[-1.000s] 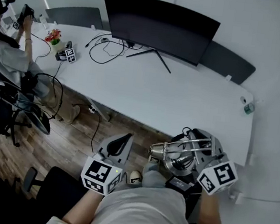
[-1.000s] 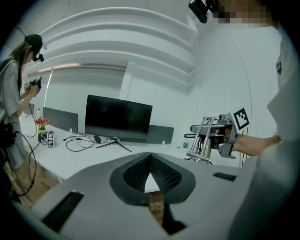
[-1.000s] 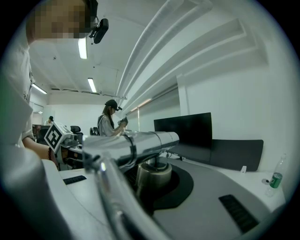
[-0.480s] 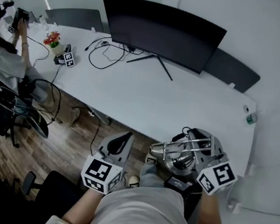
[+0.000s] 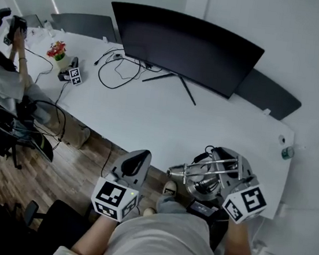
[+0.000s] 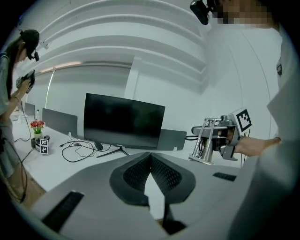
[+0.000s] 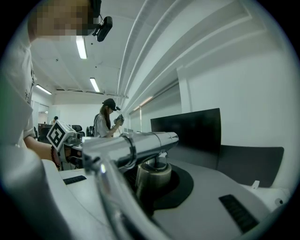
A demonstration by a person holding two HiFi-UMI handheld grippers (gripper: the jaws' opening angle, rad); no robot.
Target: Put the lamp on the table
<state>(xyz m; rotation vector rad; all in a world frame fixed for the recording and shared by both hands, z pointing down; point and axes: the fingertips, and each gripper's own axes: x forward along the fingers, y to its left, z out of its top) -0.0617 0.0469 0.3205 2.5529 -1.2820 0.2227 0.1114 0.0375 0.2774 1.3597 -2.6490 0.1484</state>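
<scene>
A chrome desk lamp (image 5: 204,174) with a folded arm and round base hangs just off the near edge of the white table (image 5: 166,119), over the floor. My right gripper (image 5: 219,171) is shut on it; in the right gripper view the jaws clamp the lamp's post (image 7: 151,174) under the shiny lamp head (image 7: 140,143). My left gripper (image 5: 137,158) is beside it on the left, shut and empty, its pads (image 6: 161,172) meeting. The left gripper view also shows the lamp (image 6: 206,144) off to the right.
A wide dark monitor (image 5: 182,42) stands at the table's back, with black cables (image 5: 118,66) at its left. A flower pot (image 5: 58,53) and a marker cube (image 5: 75,75) sit far left. A person (image 5: 3,74) and chairs are left; a small bottle (image 5: 287,152) is right.
Both grippers and the lamp have come nearer to the table's near edge. The lamp stays clamped in the right gripper; the left stays shut.
</scene>
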